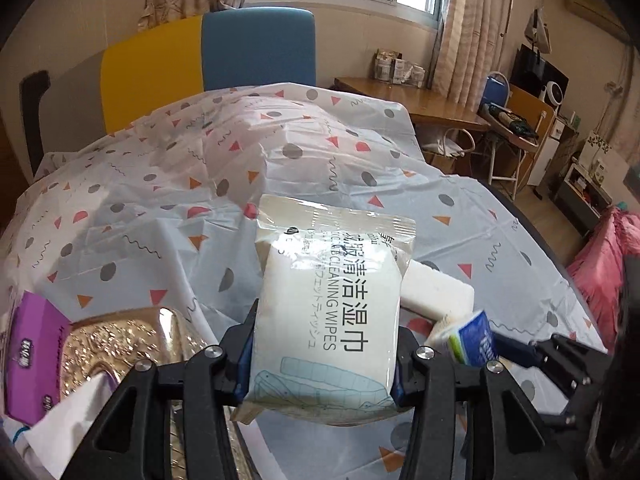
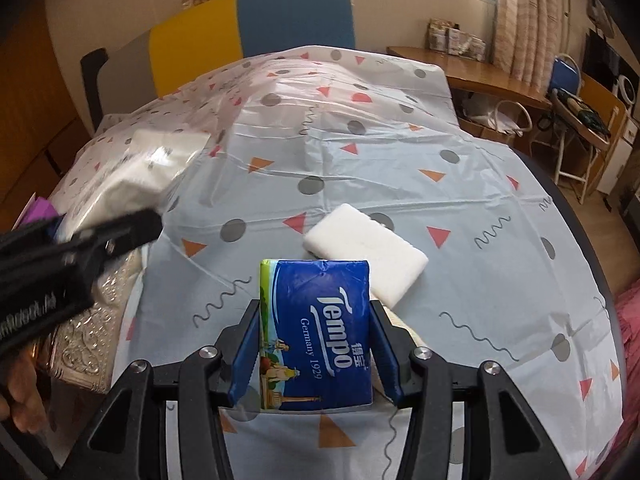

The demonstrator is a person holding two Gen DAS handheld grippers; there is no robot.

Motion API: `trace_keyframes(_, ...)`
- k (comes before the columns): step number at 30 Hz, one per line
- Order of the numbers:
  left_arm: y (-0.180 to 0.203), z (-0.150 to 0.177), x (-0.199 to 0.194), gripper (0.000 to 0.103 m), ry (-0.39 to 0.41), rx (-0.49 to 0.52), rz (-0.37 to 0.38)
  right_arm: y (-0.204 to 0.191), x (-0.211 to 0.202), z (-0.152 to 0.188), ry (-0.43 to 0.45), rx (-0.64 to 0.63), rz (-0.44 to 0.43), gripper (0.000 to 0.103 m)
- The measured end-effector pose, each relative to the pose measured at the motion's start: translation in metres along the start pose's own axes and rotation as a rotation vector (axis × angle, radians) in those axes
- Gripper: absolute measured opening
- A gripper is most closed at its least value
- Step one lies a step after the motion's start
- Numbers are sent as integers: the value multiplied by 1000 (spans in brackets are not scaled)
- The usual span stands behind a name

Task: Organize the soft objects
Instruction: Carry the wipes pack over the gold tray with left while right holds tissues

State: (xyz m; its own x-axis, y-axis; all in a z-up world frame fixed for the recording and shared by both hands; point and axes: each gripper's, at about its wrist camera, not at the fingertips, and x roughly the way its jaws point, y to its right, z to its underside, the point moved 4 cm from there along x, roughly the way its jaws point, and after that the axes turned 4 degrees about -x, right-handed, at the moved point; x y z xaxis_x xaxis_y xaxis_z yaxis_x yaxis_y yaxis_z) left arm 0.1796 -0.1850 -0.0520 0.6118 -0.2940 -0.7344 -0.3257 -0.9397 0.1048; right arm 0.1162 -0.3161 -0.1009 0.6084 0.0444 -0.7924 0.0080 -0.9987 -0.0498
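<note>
My left gripper [image 1: 322, 354] is shut on a white pack of cleaning wipes [image 1: 332, 300], held above the table. In the right wrist view that pack [image 2: 140, 172] shows blurred at the left, with the left gripper's black frame below it. My right gripper [image 2: 314, 328] is shut on a blue Tempo tissue pack [image 2: 316, 332], its blue pads pressing both sides. The same tissue pack [image 1: 472, 338] peeks in at the right of the left wrist view. A white sponge block [image 2: 364, 254] lies flat on the patterned tablecloth [image 2: 400, 160], just beyond the tissue pack; the sponge block [image 1: 438, 292] sits right of the wipes.
A shiny embossed metal box [image 1: 120, 344] stands at the left table edge, with a purple packet [image 1: 34, 352] beside it. The metal box [image 2: 92, 340] shows low left. A hand [image 2: 20, 396] holds the left gripper. Blue and yellow chair backs [image 2: 296, 16] stand behind the table.
</note>
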Motion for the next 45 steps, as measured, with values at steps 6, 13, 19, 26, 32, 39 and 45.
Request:
trace_keyframes(6, -40, -22, -15, 51, 40, -80, -40, -52, 14, 9, -41, -192, -62, 51)
trace_keyframes(13, -79, -30, -36, 51, 72, -151, -67, -67, 41, 28, -158, -267, -52, 51)
trace_keyframes(19, -102, -28, -57, 51, 100, -202, -79, -64, 51, 32, -189, -261, -48, 51)
trace_keyframes(26, -142, -24, -91, 51, 159, -246, -115, -63, 53, 32, -193, -252, -40, 52)
trace_keyframes(32, -193, -13, -126, 51, 202, -309, -164, -70, 52, 35, -186, -290, -10, 52)
trace_keyframes(39, -258, 23, -160, 51, 219, -391, -235, -74, 49, 38, -179, -312, 7, 52)
trace_keyframes(45, -306, 66, -186, 51, 219, -479, -296, -77, 47, 41, -179, -324, 17, 52)
